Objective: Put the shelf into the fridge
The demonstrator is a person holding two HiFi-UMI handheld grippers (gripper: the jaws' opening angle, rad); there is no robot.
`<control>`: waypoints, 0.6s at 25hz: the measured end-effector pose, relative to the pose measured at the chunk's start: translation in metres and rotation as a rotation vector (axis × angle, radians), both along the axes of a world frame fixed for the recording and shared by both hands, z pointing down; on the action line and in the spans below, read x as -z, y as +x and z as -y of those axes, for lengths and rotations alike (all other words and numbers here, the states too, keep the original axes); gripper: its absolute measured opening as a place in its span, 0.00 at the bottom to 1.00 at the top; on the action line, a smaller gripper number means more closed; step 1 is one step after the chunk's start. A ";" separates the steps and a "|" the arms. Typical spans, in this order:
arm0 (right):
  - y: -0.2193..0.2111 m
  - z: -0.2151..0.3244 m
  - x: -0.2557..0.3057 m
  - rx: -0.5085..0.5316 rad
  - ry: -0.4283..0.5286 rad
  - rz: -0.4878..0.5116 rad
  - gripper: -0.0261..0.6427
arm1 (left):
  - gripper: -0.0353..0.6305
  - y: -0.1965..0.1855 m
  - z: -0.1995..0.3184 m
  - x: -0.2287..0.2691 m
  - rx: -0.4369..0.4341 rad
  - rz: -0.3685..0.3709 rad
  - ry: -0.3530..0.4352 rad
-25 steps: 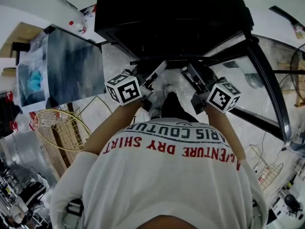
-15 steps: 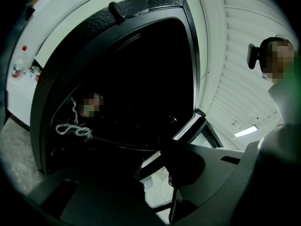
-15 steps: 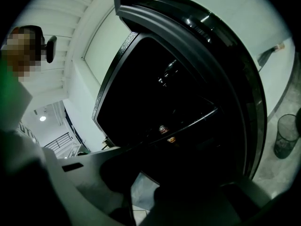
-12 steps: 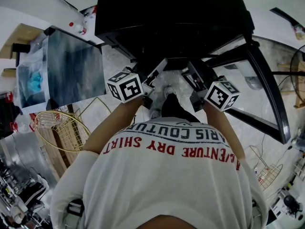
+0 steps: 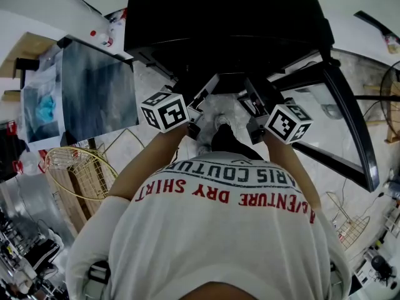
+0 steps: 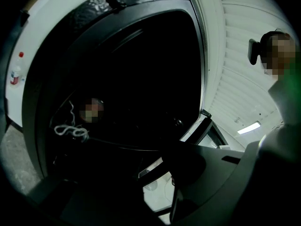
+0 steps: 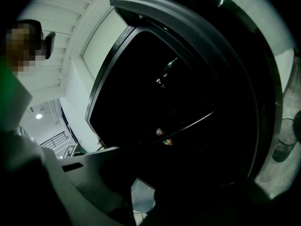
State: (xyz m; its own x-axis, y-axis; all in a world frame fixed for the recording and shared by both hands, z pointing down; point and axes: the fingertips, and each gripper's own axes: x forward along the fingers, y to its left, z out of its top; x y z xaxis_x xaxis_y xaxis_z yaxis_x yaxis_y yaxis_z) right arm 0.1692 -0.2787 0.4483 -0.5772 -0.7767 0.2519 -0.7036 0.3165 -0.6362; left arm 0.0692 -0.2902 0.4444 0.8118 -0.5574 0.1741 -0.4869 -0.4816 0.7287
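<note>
While the left hand-held gripper [image 5: 203, 95] and right hand-held gripper [image 5: 253, 95] clamp the shelf [image 6: 153, 171], its far edge lies inside the fridge [image 5: 225, 17].

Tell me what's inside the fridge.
The fridge interior is nearly black. A thin pale edge, probably the shelf, crosses it, with two small coloured labels beside it. Anything deeper is lost in darkness.

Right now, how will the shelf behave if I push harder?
Likely stiff: the shelf looks like framed glass. Probably fragile, slippery; gripped only at its near edge by the left claw and right claw, it may tip.
</note>
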 end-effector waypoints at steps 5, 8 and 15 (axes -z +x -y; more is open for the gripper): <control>-0.001 0.005 0.000 -0.009 -0.001 -0.001 0.14 | 0.26 -0.001 0.006 0.000 0.012 0.011 0.005; -0.001 0.007 0.000 -0.016 0.001 -0.004 0.14 | 0.26 -0.001 0.008 0.000 0.015 0.013 0.006; -0.001 0.014 0.001 -0.037 0.004 -0.006 0.14 | 0.28 -0.002 0.014 0.000 0.035 0.038 0.024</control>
